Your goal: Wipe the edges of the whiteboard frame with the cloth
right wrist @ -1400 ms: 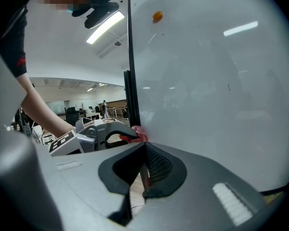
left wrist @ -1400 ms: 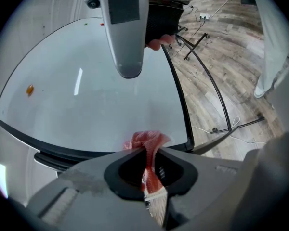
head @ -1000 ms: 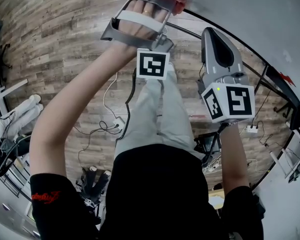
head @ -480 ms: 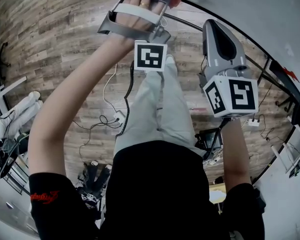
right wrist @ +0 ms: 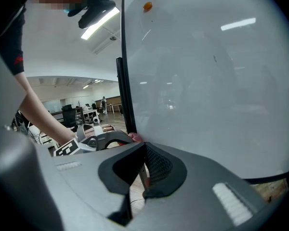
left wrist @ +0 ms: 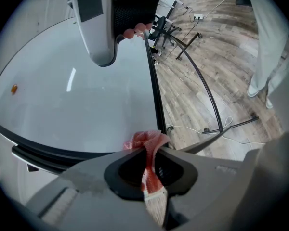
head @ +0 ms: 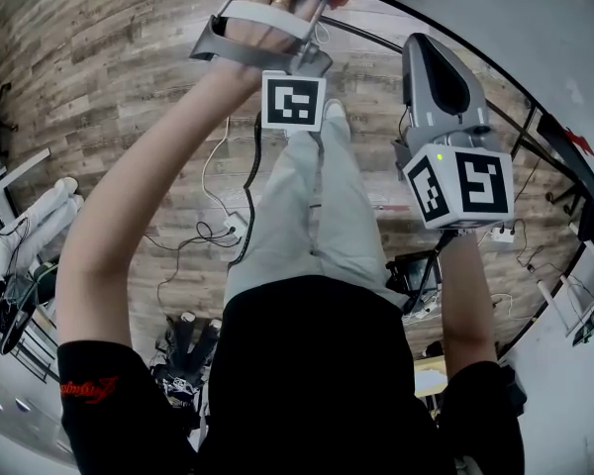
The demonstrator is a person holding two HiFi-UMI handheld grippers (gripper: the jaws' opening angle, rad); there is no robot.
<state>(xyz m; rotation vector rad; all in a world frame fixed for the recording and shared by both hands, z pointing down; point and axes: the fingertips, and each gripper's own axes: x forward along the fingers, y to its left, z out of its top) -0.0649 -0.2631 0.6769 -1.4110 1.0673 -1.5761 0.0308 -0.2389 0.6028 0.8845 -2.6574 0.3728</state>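
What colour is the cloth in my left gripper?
The cloth is reddish pink, paler at its tail end; clearest in the left gripper view.

The left arm (head: 148, 196) is extended forward, and the left hand (head: 275, 20) is wrapped through the handle of the left gripper (left wrist: 151, 153). Its jaws are noted as closed on a red cloth (left wrist: 147, 141). The right arm (head: 465, 305) is held forward alongside. The right gripper (right wrist: 144, 150) is pointed ahead, its jaws brought together with nothing gripped.
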